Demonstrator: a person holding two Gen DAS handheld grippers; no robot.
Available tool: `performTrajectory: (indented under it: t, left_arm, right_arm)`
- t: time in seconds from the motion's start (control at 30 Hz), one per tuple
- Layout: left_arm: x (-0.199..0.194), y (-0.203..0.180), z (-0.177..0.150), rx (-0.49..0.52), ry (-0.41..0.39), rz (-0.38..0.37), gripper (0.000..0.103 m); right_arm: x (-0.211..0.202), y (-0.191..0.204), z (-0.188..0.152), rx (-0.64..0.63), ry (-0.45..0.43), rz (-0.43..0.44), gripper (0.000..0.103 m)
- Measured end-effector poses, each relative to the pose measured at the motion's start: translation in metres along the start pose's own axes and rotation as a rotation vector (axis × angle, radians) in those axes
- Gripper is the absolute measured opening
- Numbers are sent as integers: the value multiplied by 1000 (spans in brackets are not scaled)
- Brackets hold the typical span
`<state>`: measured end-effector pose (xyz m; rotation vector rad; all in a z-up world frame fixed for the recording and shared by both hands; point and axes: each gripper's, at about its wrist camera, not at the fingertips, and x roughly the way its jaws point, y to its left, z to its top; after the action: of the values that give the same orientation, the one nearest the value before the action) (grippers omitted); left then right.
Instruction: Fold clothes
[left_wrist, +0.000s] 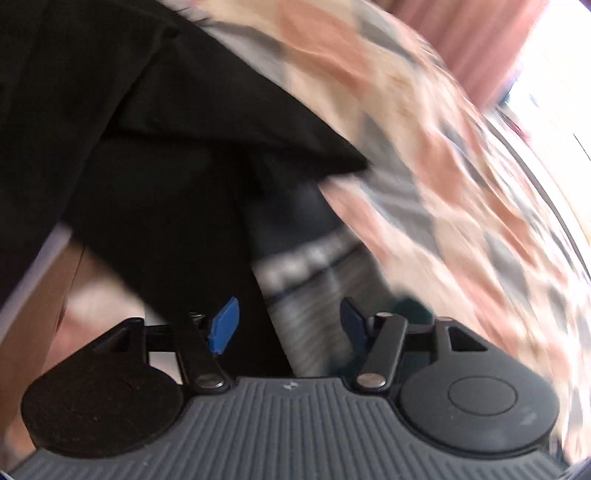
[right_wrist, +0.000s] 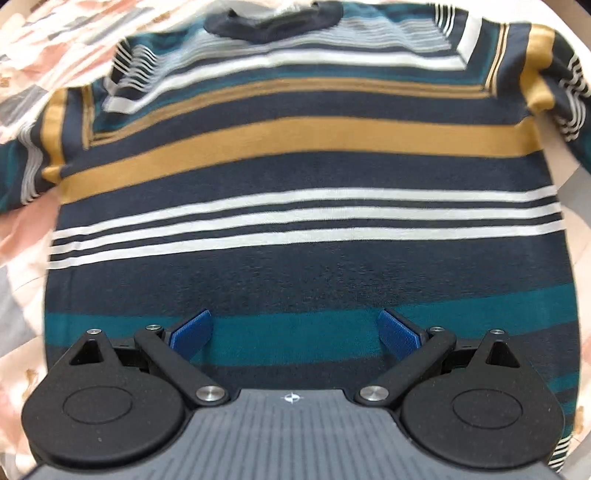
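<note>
Striped shirt flat on patterned bedsheet — neck at 12.
Right gripper fingers wide apart, empty, over hem. Left gripper also spread, empty — blurred view adds black cloth at 10.

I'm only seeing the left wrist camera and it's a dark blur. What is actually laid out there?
Observer: The right wrist view shows a striped sweater spread flat on a patterned bedsheet, collar at the far end.
Operator: What colours is it?
Observer: Navy with mustard, white and teal bands running across it.
Operator: Is the other gripper holding it?
Observer: No. The right gripper is open, jaws wide apart above the teal band near the hem, nothing between them.
Operator: And the sleeves?
Observer: Both lie out to the sides near the shoulders, not yet folded in.
</note>
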<state>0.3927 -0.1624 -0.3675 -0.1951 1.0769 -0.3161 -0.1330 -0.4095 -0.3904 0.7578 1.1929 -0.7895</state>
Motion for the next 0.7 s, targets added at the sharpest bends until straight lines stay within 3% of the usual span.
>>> performTrajectory:
  t: [0.13, 0.23, 0.27, 0.3, 0.43, 0.5, 0.6, 0.7]
  left_arm:
    - [37, 17, 15, -114, 8, -7, 45]
    - [41, 15, 14, -105, -35, -19, 44]
    - [41, 12, 12, -89, -45, -25, 29]
    - [40, 9, 11, -73, -54, -30, 8]
    - [0, -2, -1, -66, -138, -113, 5]
    - [-45, -17, -15, -42, -178, -193, 5]
    - [-125, -51, -50, 17, -212, -408, 5]
    - [-196, -109, -102, 179, -201, -625, 5]
  right_arm:
    - [10, -1, 3, -1, 13, -9, 103]
    - [15, -1, 3, -13, 20, -9, 103]
    - [16, -1, 4, -17, 21, -8, 103]
    - [18, -1, 5, -21, 22, -6, 103]
    - [17, -5, 2, -37, 17, 17, 103]
    - [16, -9, 0, -46, 10, 40, 103]
    - [14, -16, -3, -57, -3, 83, 103]
    - [4, -29, -5, -66, -8, 119, 101]
